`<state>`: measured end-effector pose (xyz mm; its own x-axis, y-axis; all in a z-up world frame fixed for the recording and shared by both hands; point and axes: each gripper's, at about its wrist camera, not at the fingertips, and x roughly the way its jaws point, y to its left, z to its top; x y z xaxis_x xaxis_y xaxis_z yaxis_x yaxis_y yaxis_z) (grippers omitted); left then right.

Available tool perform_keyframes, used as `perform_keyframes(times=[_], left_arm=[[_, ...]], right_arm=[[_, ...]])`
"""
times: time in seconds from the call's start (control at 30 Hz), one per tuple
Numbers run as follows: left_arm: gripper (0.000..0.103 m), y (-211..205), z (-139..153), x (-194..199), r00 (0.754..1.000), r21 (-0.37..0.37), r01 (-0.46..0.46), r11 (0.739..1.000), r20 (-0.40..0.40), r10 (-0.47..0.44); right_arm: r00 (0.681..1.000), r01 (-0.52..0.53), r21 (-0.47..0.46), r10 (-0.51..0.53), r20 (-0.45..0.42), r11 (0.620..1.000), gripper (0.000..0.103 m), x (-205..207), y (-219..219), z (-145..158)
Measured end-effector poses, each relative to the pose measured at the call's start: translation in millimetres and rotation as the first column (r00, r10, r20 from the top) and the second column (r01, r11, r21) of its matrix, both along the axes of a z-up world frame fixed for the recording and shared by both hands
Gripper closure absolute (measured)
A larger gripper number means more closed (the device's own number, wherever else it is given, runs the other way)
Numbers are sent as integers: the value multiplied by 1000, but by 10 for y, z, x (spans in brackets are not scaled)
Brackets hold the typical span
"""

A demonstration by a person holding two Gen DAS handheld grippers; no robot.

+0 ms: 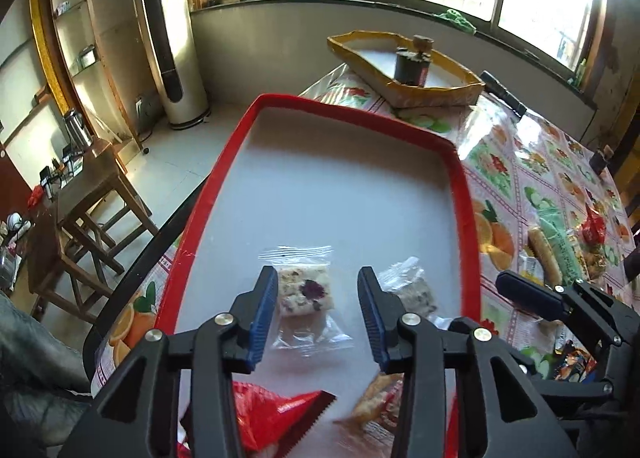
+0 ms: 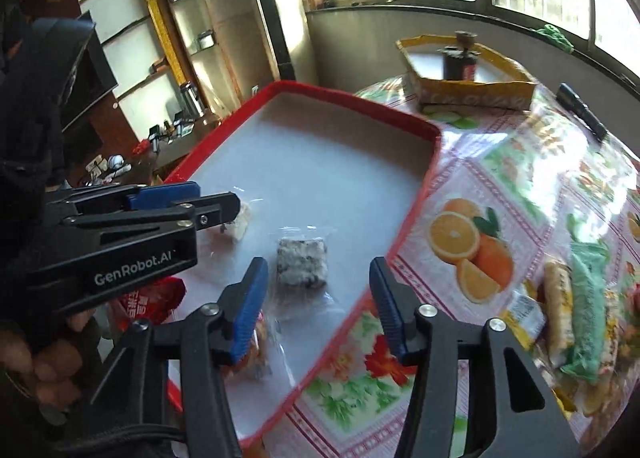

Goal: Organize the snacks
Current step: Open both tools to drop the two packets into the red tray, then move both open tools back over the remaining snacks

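On the fruit-patterned plastic-covered surface (image 2: 500, 194) sits a red-rimmed white tray (image 1: 328, 194); above its wrapped nougat squares (image 1: 304, 290), left claw (image 1: 318, 314) and right claw (image 2: 318, 306) both gape wide, holding nothing.

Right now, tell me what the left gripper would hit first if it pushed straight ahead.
Probably the clear-wrapped nougat square with a purple spot, lying on the red tray between the open left gripper fingers. Depth is uncertain.
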<state>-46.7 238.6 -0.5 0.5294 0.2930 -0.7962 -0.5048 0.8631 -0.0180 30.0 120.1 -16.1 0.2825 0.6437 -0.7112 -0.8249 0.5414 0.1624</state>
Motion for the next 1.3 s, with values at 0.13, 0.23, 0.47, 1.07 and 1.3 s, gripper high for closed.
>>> perform_keyframes(times=[0.13, 0.23, 0.47, 1.07, 1.3], left_arm=[[57, -135, 47, 13, 1000, 9, 19, 1000, 9, -19], [55, -245, 65, 28, 999, 19, 36, 999, 9, -36], [48, -461, 94, 30, 997, 14, 74, 997, 5, -74], [43, -1592, 2, 254, 933, -67, 357, 932, -21, -359], [40, -1886, -154, 295, 903, -109, 417, 902, -62, -425]], right_arm=[[999, 43, 11, -43, -4, 999, 48, 24, -255, 33], [997, 80, 16, -80, -13, 997, 47, 51, -415, 36], [985, 172, 27, -172, -22, 985, 42, 112, -884, 67], [897, 442, 20, -441, -39, 897, 38, 400, -2302, 111], [862, 505, 30, -503, -61, 863, 36, 482, -2702, 63]])
